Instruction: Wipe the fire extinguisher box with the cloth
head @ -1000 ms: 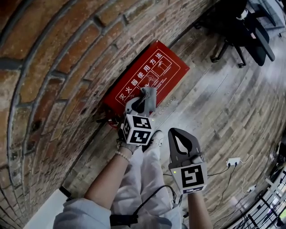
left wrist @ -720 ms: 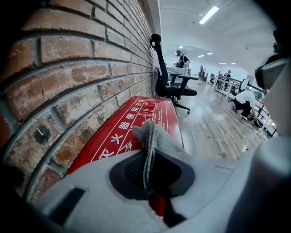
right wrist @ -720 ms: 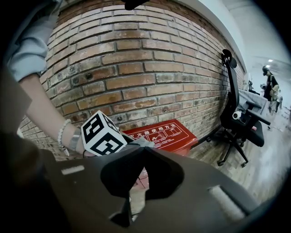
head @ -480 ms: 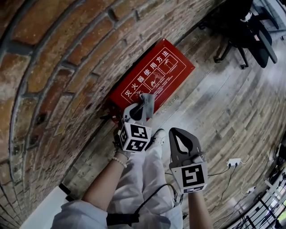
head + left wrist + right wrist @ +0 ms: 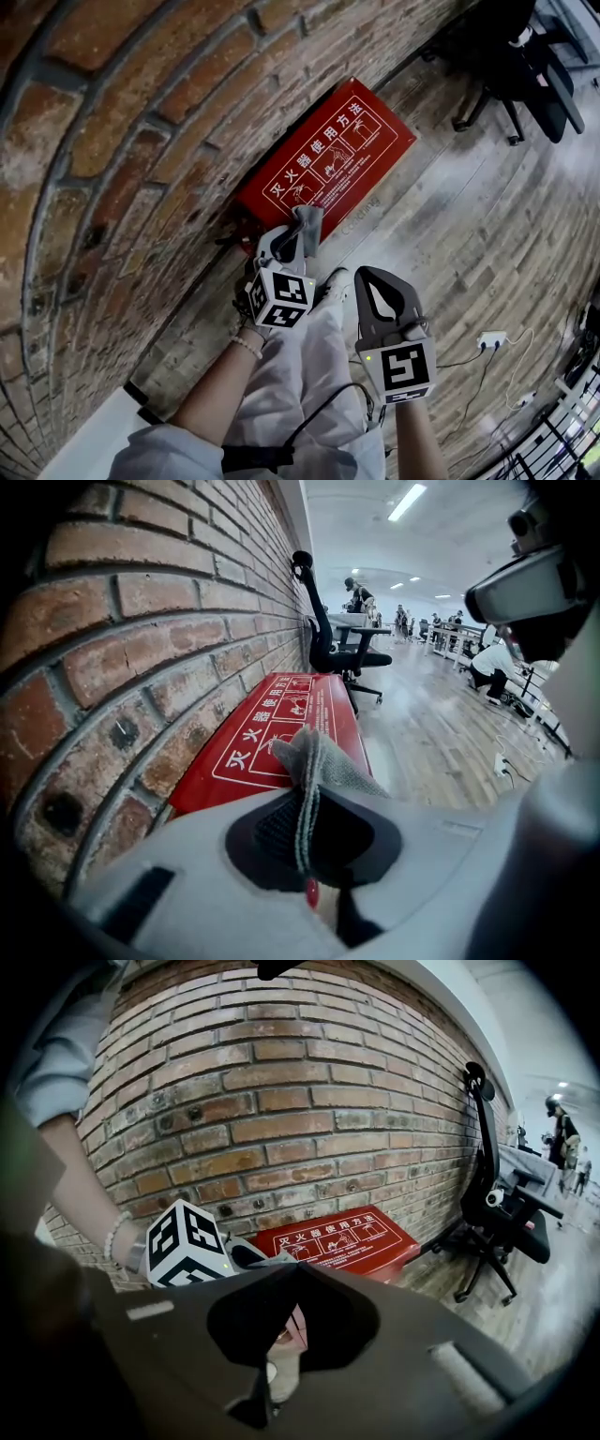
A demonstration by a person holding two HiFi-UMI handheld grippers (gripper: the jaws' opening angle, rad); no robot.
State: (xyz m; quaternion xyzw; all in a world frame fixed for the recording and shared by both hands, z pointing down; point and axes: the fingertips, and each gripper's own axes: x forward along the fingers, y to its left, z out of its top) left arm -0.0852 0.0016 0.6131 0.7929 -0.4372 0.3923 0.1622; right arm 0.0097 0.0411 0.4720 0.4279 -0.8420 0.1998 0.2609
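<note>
A red fire extinguisher box (image 5: 330, 155) with white print stands on the floor against the brick wall; it also shows in the left gripper view (image 5: 281, 738) and the right gripper view (image 5: 342, 1237). My left gripper (image 5: 298, 225) is shut on a grey cloth (image 5: 307, 227), whose folded end (image 5: 314, 761) sticks out past the jaws, just short of the box's near end. My right gripper (image 5: 380, 281) is shut and holds nothing, hanging to the right and further back from the box (image 5: 295, 1269).
The brick wall (image 5: 122, 141) runs along the left. A black office chair (image 5: 525, 66) stands on the wooden floor beyond the box. A white power strip with cable (image 5: 489, 337) lies on the floor at the right. People work at desks in the distance (image 5: 412, 621).
The left gripper with the cloth has drawn slightly back from the box toward me; the box now sits a little further up and right in view. The right gripper has stayed put.
</note>
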